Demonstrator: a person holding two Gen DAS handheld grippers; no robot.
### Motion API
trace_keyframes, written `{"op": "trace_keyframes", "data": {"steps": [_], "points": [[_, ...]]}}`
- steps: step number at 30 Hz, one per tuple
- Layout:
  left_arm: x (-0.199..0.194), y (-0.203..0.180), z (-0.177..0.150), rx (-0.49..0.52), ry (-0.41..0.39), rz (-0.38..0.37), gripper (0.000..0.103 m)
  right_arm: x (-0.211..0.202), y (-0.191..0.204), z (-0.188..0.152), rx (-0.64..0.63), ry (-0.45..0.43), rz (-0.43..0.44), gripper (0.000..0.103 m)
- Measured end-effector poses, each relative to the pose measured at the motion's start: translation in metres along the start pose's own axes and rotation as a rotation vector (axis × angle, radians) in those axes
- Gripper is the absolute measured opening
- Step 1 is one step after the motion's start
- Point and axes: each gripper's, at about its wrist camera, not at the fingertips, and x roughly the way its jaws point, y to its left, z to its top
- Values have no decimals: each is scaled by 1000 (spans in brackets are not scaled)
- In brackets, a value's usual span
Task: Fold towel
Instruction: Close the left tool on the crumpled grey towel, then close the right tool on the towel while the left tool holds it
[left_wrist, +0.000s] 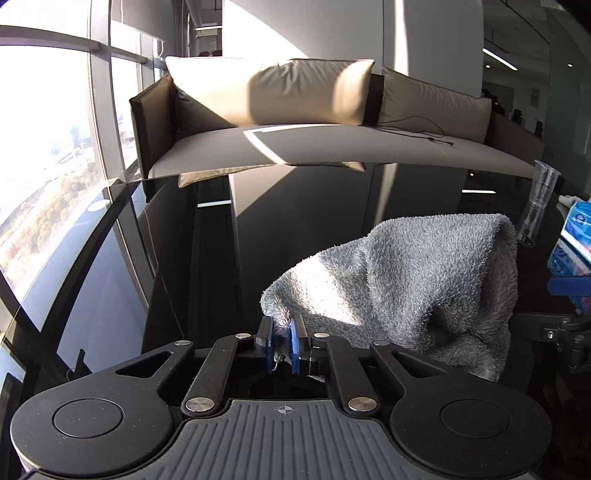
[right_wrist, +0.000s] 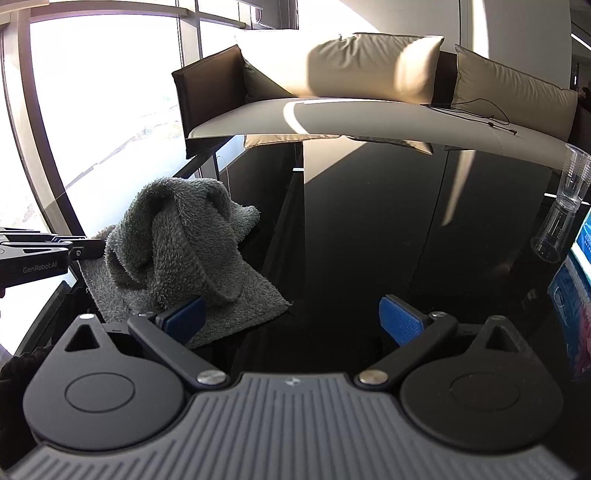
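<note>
A grey terry towel lies bunched in a heap on the glossy black table. My left gripper is shut on the towel's near left corner, and the cloth shows pinched between the blue pads. In the right wrist view the same towel sits crumpled at the left, with a flat part spread toward me. My right gripper stands open over the bare table just right of the towel, and its left pad overlaps the towel's near edge. The left gripper's body pokes in from the left edge.
A stack of clear plastic cups leans at the right, beside a blue and white tissue pack. A beige sofa with cushions stands behind the table. Tall windows fill the left. The cups also show in the right wrist view.
</note>
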Motion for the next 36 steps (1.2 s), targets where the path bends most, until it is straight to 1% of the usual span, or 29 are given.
{"op": "trace_keyframes", "data": {"steps": [2,5,7,10,16,18,20,21,22,23,24,26,27,28,29,30,31,32,34,36], "points": [[-5,1,0,-27,-10,16,5,0,-1,0,4,-8,-6,102],[-20,3,0,-46,-52,57,5,1,-4,1,7,-13,-13,102],[-32,4,0,-68,-63,87,5,0,-3,1,-3,-15,-20,102],[-43,5,-1,-73,-65,90,5,0,0,0,-32,-17,-7,102],[-51,7,-4,-80,-47,103,5,3,6,-1,-100,-28,39,102],[-53,9,-4,-86,-48,103,5,5,5,0,-101,-34,60,95],[-54,11,-3,-93,-49,106,5,8,4,2,-100,-31,85,76],[-55,13,-3,-98,-48,107,5,10,5,2,-100,-23,91,73],[-55,14,-3,-101,-47,107,5,12,5,2,-103,-11,97,67],[-55,15,-3,-106,-46,109,5,14,6,1,-108,-2,104,63],[-56,16,-3,-109,-44,110,5,14,8,1,-115,-1,110,61],[-55,18,-3,-115,-41,107,5,15,10,0,-128,-2,123,51],[-56,19,-3,-118,-40,105,5,15,11,0,-129,-5,129,49],[-55,20,-3,-120,-38,103,5,15,11,1,-131,-6,134,43],[-55,20,-2,-121,-39,101,5,15,12,1,-131,-7,137,35],[-56,20,-2,-121,-39,101,5,15,12,0,-131,-8,140,29],[-56,21,-2,-121,-40,102,5,15,13,1,-131,-8,143,15],[-56,22,-3,-123,-40,103,5,15,13,1,-129,-6,146,6],[-57,23,-4,-128,-42,103,5,14,14,1,-118,-1,155,5],[-61,26,-3,-135,-55,108,5,10,14,2,-106,-18,156,5]]}}
